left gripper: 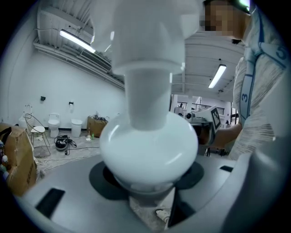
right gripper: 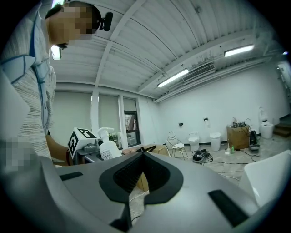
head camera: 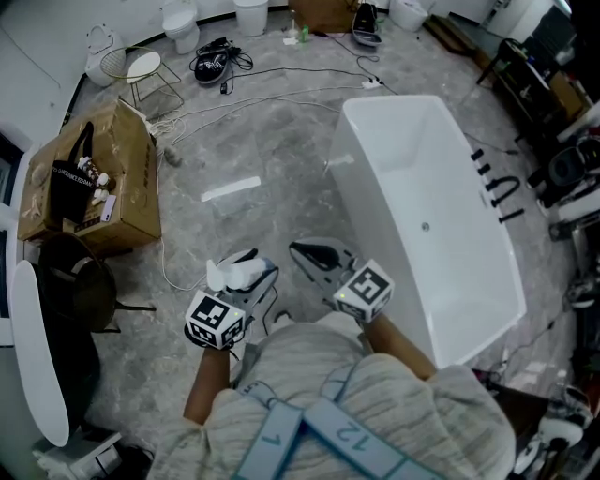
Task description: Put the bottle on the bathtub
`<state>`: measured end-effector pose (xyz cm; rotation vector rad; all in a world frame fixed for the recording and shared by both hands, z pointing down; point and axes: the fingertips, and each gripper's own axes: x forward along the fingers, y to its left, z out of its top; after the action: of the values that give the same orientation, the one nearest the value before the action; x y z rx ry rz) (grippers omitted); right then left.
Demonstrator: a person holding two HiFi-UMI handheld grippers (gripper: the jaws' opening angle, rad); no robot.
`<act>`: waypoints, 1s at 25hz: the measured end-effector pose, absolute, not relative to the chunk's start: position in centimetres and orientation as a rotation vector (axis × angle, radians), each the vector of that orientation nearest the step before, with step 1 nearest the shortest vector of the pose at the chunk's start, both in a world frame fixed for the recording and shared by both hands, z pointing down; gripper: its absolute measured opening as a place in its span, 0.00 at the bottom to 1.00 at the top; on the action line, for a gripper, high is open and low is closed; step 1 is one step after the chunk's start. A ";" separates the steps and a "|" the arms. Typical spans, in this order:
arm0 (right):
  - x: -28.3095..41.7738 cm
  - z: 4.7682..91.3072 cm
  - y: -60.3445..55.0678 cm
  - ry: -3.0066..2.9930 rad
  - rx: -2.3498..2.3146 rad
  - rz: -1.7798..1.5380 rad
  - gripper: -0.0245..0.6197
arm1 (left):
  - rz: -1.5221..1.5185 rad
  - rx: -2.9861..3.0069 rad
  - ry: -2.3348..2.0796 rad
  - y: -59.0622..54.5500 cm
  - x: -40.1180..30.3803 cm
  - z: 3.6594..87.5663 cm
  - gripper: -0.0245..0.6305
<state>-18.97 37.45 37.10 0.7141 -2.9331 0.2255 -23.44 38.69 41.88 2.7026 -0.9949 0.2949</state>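
A white spray bottle [head camera: 228,274] sits in my left gripper [head camera: 255,277], low over the grey floor in front of the person. In the left gripper view the bottle [left gripper: 148,145] fills the middle, its round body wedged between the jaws of the left gripper [left gripper: 150,191]. My right gripper [head camera: 305,251] hangs just right of it, shut and empty, its tips [right gripper: 142,152] meeting. From that gripper's view the bottle [right gripper: 108,148] shows at the left. The white bathtub [head camera: 473,281] stands to the right, an arm's length from both grippers; its rim [right gripper: 270,175] edges the right gripper view.
A cardboard box [head camera: 89,178] with a black bag stands at the left. Cables [head camera: 244,103] trail across the floor at the back, near a wire stool [head camera: 141,70] and white toilets [head camera: 180,23]. Dark racks [head camera: 553,141] stand beyond the tub.
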 end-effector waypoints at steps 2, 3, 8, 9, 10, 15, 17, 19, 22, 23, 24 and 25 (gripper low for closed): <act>-16.9 37.3 36.6 -2.926 0.725 0.245 0.04 | 0.304 2.710 -0.978 37.9 -21.5 41.9 0.41; -15.8 37.4 36.2 -2.923 0.734 0.255 0.04 | 0.306 2.712 -0.969 37.5 -20.4 41.9 0.41; -9.9 37.8 33.6 -2.918 0.766 0.276 0.04 | 0.326 2.717 -0.903 35.5 -14.4 41.9 0.41; -8.6 37.8 32.9 -2.921 0.774 0.272 0.04 | 0.338 2.723 -0.886 35.1 -13.1 42.0 0.41; -7.5 37.8 32.4 -2.924 0.780 0.274 0.04 | 0.348 2.730 -0.871 34.6 -11.9 42.1 0.41; -2.3 36.4 30.1 -2.963 0.746 0.268 0.04 | 0.380 2.764 -0.820 31.7 -5.5 42.0 0.41; -0.3 35.2 29.2 -2.995 0.718 0.265 0.04 | 0.421 2.771 -0.803 30.4 -2.9 42.2 0.41; 1.5 34.2 28.5 -3.015 0.681 0.225 0.04 | 0.474 2.783 -0.779 29.4 -0.5 42.5 0.41; 3.3 33.0 27.7 -3.040 0.601 0.162 0.04 | 0.546 2.797 -0.755 28.0 2.4 42.8 0.41; 3.7 32.7 27.5 -3.046 0.577 0.149 0.04 | 0.565 2.792 -0.747 27.6 3.3 42.9 0.41; 4.1 32.5 27.3 -3.049 0.556 0.138 0.05 | 0.585 2.786 -0.738 27.1 4.0 43.0 0.41; 4.5 32.3 27.1 -3.050 0.537 0.129 0.05 | 0.606 2.779 -0.731 26.7 4.8 43.2 0.41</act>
<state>4.53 27.15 32.29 0.5374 -3.0503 0.1289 4.77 26.68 43.25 2.7793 -0.7306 0.6059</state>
